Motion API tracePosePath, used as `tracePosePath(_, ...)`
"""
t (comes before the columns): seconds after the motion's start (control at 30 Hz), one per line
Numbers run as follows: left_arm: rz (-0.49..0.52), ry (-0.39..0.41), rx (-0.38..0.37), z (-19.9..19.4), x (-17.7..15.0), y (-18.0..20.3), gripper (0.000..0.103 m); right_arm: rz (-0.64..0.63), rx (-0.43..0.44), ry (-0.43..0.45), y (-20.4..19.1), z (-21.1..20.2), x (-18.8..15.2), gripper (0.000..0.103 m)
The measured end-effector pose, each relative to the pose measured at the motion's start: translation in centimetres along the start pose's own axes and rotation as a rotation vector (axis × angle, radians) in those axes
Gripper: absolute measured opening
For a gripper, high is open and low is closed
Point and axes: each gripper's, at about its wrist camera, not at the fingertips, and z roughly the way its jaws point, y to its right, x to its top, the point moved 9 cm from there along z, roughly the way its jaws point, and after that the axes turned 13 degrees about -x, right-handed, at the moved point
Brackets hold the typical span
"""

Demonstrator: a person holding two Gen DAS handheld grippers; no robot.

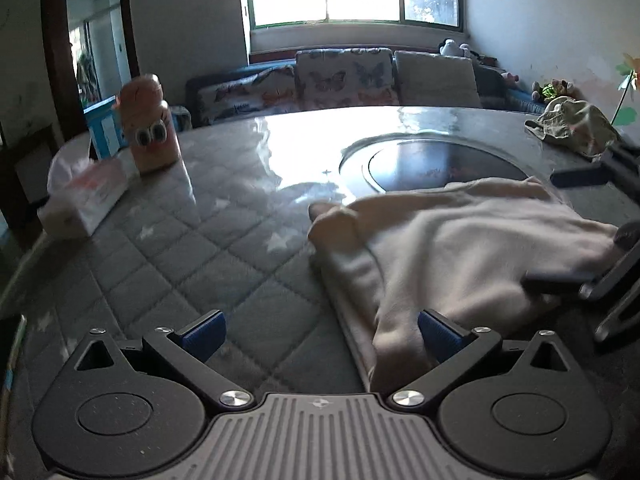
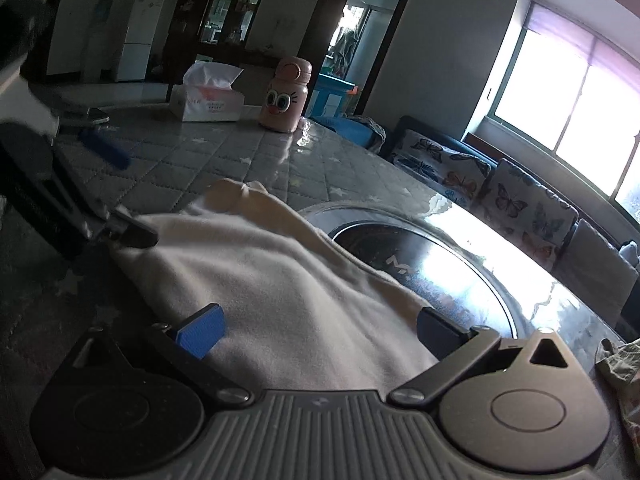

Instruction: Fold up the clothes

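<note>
A cream garment (image 1: 460, 248) lies in a loose folded heap on the quilted grey table cover (image 1: 168, 264). My left gripper (image 1: 322, 336) is open at its near left corner, and a fold of cloth rests against the inner side of the right fingertip (image 1: 440, 336). In the right wrist view the same garment (image 2: 288, 280) fills the space under my right gripper (image 2: 320, 334), which is open above it. The right gripper (image 1: 568, 230) also shows at the garment's right edge, and the left gripper (image 2: 120, 192) at its far left corner.
A pink bottle with cartoon eyes (image 1: 150, 128) and a tissue box (image 1: 84, 196) stand at the table's far left. A round dark inset (image 1: 440, 164) sits behind the garment. A crumpled greenish cloth (image 1: 576, 128) lies at the far right. A sofa (image 1: 344, 76) runs behind the table.
</note>
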Motion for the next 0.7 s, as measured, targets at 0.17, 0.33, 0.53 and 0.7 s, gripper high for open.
tracePosePath(0.17,-0.003,0.011,-0.005,-0.2,0.5,0.0,0.103,-0.002,0.003,-0.013,-0.2,0.3,-0.3,0.103)
tracePosePath(0.33,-0.021,0.056,-0.027,-0.6,2.5,-0.4,0.093,0.018,0.000,-0.006,0.3,0.1,-0.1,0.103)
tracePosePath(0.53,-0.090,0.031,-0.044,1.6,3.9,-1.6,0.061,0.031,-0.010,-0.016,1.0,-0.1,-0.4,0.103)
tracePosePath(0.7,-0.117,0.004,-0.065,3.3,4.4,-2.3,0.031,0.045,-0.021,-0.033,1.6,0.1,-0.9,0.103)
